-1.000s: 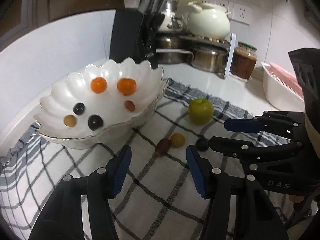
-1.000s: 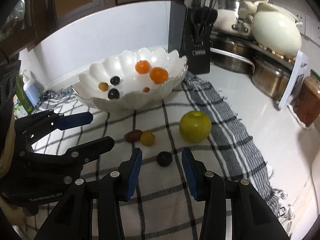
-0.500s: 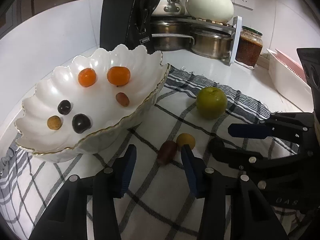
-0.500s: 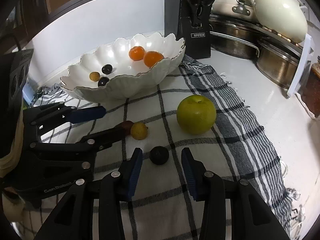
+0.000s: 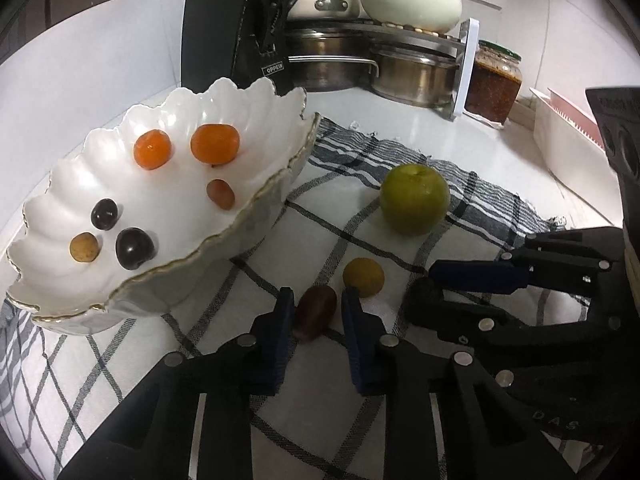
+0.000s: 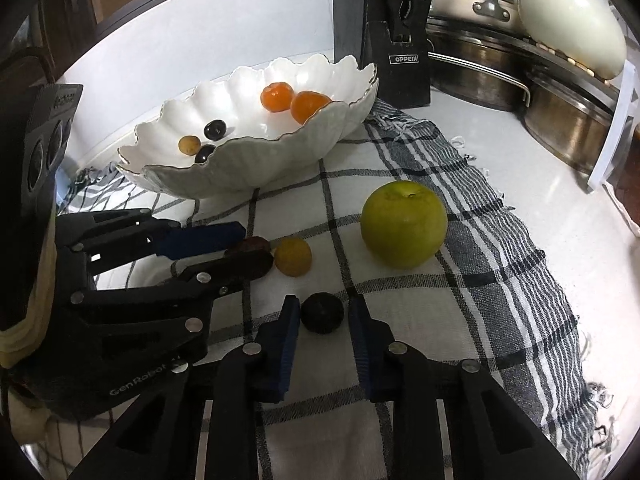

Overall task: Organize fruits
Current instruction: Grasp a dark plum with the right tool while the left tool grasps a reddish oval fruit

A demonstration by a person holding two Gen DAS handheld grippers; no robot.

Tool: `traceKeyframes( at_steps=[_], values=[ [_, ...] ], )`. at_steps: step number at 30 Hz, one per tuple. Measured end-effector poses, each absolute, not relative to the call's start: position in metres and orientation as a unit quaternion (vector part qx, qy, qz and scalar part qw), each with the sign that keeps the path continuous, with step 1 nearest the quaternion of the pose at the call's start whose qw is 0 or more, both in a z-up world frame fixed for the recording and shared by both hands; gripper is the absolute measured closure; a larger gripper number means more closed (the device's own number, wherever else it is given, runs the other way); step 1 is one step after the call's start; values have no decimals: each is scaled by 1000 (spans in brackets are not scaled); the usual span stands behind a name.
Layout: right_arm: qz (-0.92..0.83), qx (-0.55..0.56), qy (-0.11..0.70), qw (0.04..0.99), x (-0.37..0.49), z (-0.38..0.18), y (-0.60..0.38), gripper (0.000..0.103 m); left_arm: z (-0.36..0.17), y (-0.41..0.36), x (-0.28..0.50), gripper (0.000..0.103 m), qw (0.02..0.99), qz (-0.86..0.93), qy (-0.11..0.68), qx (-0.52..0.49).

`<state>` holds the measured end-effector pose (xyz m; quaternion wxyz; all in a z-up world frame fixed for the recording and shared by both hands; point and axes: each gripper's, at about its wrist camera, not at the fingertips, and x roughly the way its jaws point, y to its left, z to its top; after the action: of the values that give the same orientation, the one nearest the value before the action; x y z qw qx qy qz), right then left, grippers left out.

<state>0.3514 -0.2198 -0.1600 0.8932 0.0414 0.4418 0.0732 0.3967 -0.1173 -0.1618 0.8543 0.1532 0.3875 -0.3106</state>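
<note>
**Both grippers closing on small fruit**

The left gripper [image 5: 316,304] has its blue pads closing on a dark red fruit [image 5: 315,311] between them, low in the frame's centre. The right gripper [image 6: 324,314] is closing too, a black fruit [image 6: 322,313] between its pads with slim gaps either side. "GenRobot" shows on the left gripper's body, "OPPEIN" on the knife block [image 6: 400,40] (upper centre). On the checked cloth [image 6: 460,280]: one green apple [image 6: 403,224], one yellow fruit [image 6: 293,257]. The scalloped bowl [image 5: 280,168], upper left, holds six fruits.
</note>
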Motion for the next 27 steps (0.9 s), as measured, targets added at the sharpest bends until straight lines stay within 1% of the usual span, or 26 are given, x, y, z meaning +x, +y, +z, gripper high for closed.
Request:
traceKeyframes(
  at_steps=[1, 3, 6, 15, 27],
  values=[
    [73, 41, 442, 893, 351, -160, -220, 77, -162, -118, 396, 82, 854, -311, 387, 155],
    [73, 40, 440, 894, 351, -160, -219, 80, -161, -117, 395, 83, 855, -309, 386, 155],
    [72, 40, 439, 895, 351, -160, -220, 80, -161, -116, 395, 84, 855, -309, 389, 150],
    [76, 45, 427, 900, 341, -148, -221, 81, -152, -109, 383, 84, 861, -295, 392, 134],
    [87, 45, 397, 913, 326, -120, -214, 81, -128, -83, 363, 85, 880, -261, 389, 80]
  ],
)
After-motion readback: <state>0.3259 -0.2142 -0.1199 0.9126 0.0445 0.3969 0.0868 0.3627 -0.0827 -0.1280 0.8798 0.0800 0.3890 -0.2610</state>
